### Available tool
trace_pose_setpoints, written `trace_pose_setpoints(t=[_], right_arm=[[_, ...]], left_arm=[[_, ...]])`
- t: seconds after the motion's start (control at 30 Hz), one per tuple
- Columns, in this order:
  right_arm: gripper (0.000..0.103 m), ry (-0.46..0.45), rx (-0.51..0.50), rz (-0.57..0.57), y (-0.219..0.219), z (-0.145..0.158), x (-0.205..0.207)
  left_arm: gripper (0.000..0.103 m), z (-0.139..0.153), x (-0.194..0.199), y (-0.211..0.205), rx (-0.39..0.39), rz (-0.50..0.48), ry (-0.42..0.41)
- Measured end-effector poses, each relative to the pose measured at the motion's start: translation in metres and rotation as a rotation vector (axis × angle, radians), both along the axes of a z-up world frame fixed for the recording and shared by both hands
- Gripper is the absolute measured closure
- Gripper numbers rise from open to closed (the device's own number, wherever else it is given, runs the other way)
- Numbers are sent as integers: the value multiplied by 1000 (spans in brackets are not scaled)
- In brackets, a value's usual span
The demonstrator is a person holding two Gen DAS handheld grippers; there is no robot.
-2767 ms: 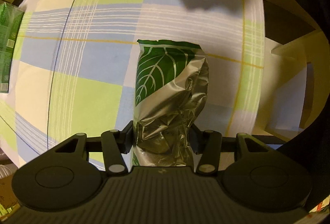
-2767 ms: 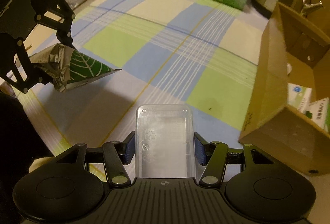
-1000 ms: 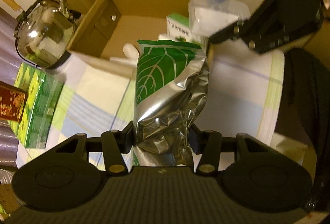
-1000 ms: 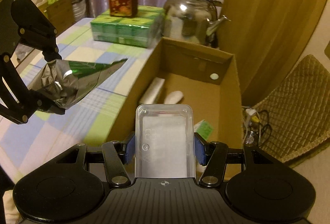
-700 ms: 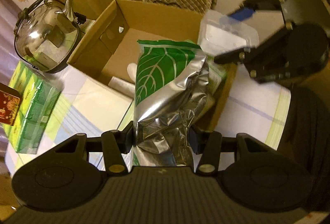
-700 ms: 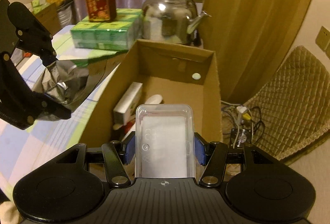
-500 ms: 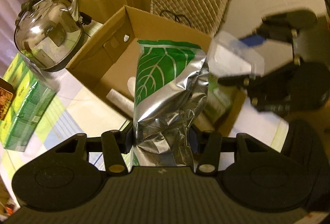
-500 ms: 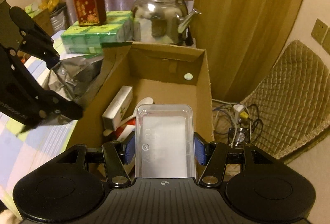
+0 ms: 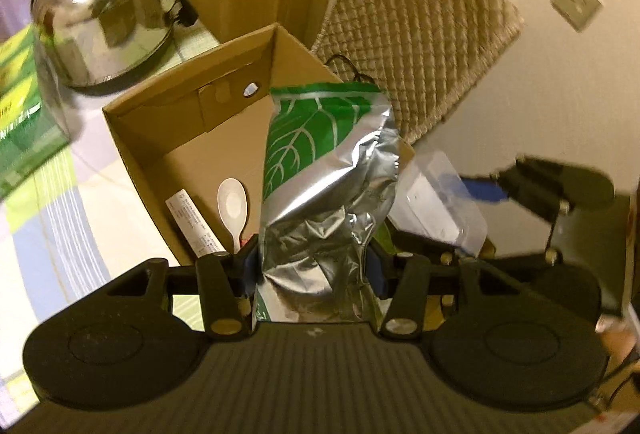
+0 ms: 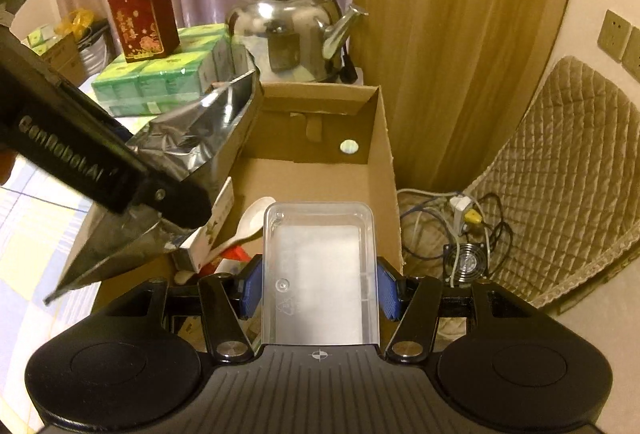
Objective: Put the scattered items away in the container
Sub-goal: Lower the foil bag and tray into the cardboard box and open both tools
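My left gripper [image 9: 314,268] is shut on a crumpled silver pouch [image 9: 324,194] with a green leaf print, held above the open cardboard box [image 9: 192,102]. In the right wrist view the same pouch [image 10: 192,142] hangs over the box's left wall. My right gripper [image 10: 320,292] is shut on a clear plastic tray [image 10: 320,274], held over the near end of the box [image 10: 382,170]. Inside the box lie a white spoon [image 9: 232,206], a white carton [image 9: 192,222] and some smaller items. The tray [image 9: 440,202] and right gripper [image 9: 476,212] show at the right of the left wrist view.
A steel kettle [image 10: 292,34] stands behind the box, beside green tissue packs [image 10: 160,82] topped by a red bag [image 10: 142,20]. The checked tablecloth [image 9: 48,218] lies left of the box. A quilted chair [image 10: 560,170], cables and a small fan [image 10: 466,266] are on the right.
Both grippers have moved from over the tablecloth to above the box, each keeping its item. The left gripper has rolled, and the kettle and box now sit higher and closer in its view.
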State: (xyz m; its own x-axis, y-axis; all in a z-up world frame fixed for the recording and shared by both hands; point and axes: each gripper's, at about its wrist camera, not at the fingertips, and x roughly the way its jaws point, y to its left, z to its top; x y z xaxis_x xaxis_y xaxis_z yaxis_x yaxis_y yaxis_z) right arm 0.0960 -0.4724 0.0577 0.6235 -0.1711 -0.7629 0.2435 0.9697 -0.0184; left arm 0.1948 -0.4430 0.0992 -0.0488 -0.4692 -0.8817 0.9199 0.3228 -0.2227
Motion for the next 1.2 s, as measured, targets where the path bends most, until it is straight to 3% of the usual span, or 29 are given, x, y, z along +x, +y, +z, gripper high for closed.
trace_pose_setpoints(t=[0.63,1.2], right_arm=[[49,9,25,-4,-12,-18,18],[49,16,18,3,-13,-18,30]], left_arm=[[57,-30,21,-29,30,110,77],[57,-33,35,-13,51,148,5]])
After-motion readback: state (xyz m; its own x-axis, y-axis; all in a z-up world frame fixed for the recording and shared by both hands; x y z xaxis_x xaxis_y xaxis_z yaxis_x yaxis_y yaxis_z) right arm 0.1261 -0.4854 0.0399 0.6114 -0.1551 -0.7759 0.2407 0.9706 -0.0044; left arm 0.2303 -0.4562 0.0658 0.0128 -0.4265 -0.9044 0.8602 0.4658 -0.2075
